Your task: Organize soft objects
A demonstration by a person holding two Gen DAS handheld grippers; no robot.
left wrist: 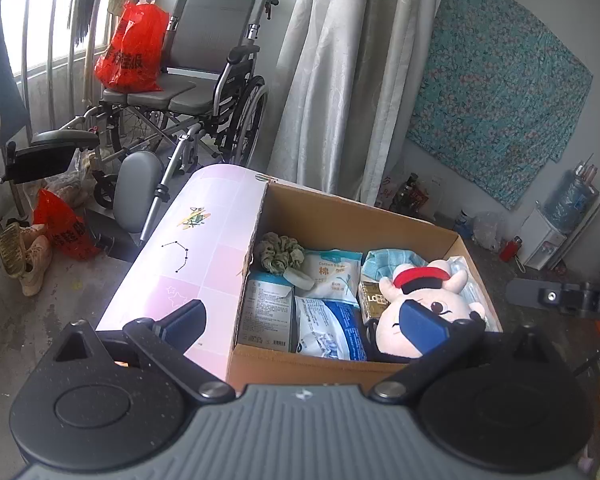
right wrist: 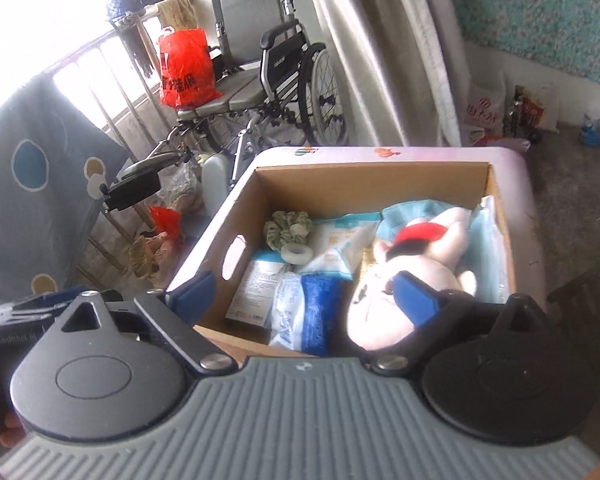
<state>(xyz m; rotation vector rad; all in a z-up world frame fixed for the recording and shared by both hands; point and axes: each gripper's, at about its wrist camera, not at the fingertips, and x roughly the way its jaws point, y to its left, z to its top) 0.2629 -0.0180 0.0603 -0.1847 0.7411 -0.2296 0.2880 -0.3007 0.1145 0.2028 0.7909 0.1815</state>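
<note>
An open cardboard box (left wrist: 340,208) (right wrist: 364,176) stands on a pink table (left wrist: 188,256). In it lie a pink plush toy with a red hat (left wrist: 432,304) (right wrist: 412,276), a green scrunchie (left wrist: 280,252) (right wrist: 288,228), white and blue soft packs (left wrist: 332,332) (right wrist: 304,320), a cotton pack (left wrist: 332,272) and a light blue cloth (left wrist: 388,260). My left gripper (left wrist: 304,324) is open and empty above the box's near edge. My right gripper (right wrist: 304,288) is open and empty over the box, its right fingertip (right wrist: 416,300) in front of the plush toy.
A wheelchair (left wrist: 204,92) (right wrist: 276,68) with a red plastic bag (left wrist: 134,50) (right wrist: 186,68) stands behind the table by a curtain (left wrist: 340,80). Shoes and another red bag (left wrist: 60,228) lie on the floor at left. A water dispenser (left wrist: 556,228) stands at right.
</note>
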